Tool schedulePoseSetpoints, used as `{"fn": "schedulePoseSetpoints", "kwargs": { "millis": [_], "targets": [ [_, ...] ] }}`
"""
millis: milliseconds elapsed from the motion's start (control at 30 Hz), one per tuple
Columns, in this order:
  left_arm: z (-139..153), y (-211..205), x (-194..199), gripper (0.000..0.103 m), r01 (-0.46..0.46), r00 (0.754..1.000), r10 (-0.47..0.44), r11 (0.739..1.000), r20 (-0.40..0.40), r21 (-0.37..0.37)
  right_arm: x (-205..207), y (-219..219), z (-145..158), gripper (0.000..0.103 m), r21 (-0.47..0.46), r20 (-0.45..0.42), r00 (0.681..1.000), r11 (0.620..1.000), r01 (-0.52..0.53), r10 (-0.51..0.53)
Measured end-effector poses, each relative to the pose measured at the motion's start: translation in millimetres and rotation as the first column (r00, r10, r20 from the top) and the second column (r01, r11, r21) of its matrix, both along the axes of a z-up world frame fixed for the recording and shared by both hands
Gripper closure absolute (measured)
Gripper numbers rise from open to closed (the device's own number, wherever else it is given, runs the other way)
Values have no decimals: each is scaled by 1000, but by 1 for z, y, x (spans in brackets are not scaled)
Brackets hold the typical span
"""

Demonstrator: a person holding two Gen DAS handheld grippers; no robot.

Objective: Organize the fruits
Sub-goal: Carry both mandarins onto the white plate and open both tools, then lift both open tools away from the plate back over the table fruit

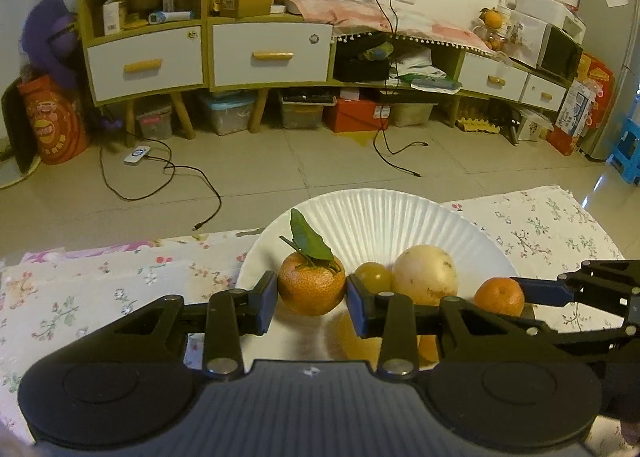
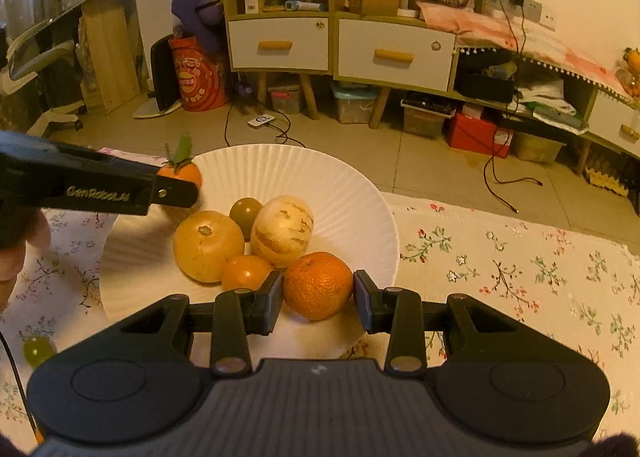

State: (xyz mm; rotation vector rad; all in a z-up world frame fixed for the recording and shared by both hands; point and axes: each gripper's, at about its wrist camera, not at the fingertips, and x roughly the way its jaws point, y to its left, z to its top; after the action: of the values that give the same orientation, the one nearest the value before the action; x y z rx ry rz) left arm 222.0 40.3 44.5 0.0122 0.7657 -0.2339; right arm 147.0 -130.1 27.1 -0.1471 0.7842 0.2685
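A white paper plate sits on the floral tablecloth and holds several fruits. My left gripper is shut on a leafy mandarin above the plate's left side; it shows in the right wrist view too. My right gripper has its pads around a plain mandarin at the plate's near right edge; the left pad touches, the right pad stands slightly off. A pale striped melon, a yellow round fruit, a small dark-green fruit and a small orange one lie in the plate.
A green grape-like fruit lies on the tablecloth left of the plate. The table's far edge is just behind the plate; beyond it are floor cables and a low cabinet.
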Motion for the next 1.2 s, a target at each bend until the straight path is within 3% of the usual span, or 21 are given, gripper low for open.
{"fn": "schedulePoseSetpoints", "kwargs": {
  "millis": [400,567,733,1000,1200],
  "targets": [
    [-5,-10,17,78,17,999,-16,999,-44,31,0,9,-3,68,-65,27,998,996,-59,61],
    [-6,-8,18,77,7,999,-7,1000,-46,6,-1,13,-4,68,-81,32,997,994,-67,70],
    [-4,-7,16,69,0,999,0,1000,-37,11,-2,13,-2,66,-83,35,997,995,-61,64],
    [3,0,2,50,-21,1000,21,1000,-22,14,-8,13,6,41,-83,48,998,996,-45,49],
    [11,7,-16,37,-31,999,31,999,-10,22,-17,12,14,32,-82,53,998,996,-26,30]
  ]
}}
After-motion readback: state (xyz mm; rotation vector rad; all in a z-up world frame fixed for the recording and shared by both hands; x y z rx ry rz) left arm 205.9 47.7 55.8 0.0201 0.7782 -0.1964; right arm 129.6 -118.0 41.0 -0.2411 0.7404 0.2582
